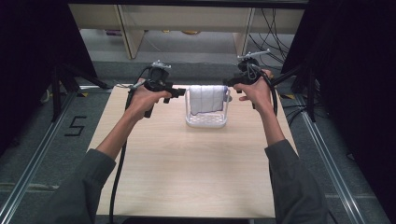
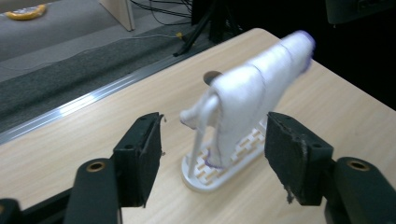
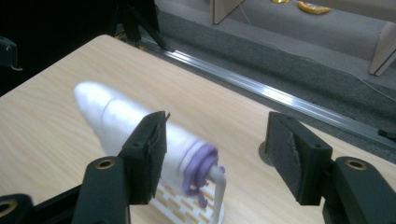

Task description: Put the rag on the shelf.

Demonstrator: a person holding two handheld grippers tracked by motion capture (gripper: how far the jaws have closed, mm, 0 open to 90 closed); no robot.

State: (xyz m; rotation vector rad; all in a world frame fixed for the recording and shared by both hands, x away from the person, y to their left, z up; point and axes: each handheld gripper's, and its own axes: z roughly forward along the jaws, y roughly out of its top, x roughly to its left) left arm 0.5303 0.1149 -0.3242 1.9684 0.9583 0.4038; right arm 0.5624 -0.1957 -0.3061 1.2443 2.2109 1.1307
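1. Work item: a white cloth with purple edging hangs folded over the top bar of a small white rack standing on the wooden table.
2. Left gripper: jaws spread wide and holding nothing. In the left gripper view, the cloth lies ahead of the jaws and between their lines, leaning toward the right-hand pad. The rack base sits just beyond the jaw gap.
3. Right gripper: jaws likewise released and empty. In the right gripper view, the cloth lies ahead of and partly behind the left-hand pad. Its purple-edged end and the rack post fall inside the gap, nearer the left pad.
4. Judged step: approach to the two ends of the cloth, before any grasp.
5. Recommended execution:
   a. Shift the right gripper until the cloth end is centred in its gap, not hidden by one pad.
   b. Bring each pair of jaws astride fabric only, clear of the rack bar and post.
   c. Close both together, then lift straight upward so that the light rack is not tipped or dragged.
6. Risk: pinching the post would carry the rack along with the cloth.
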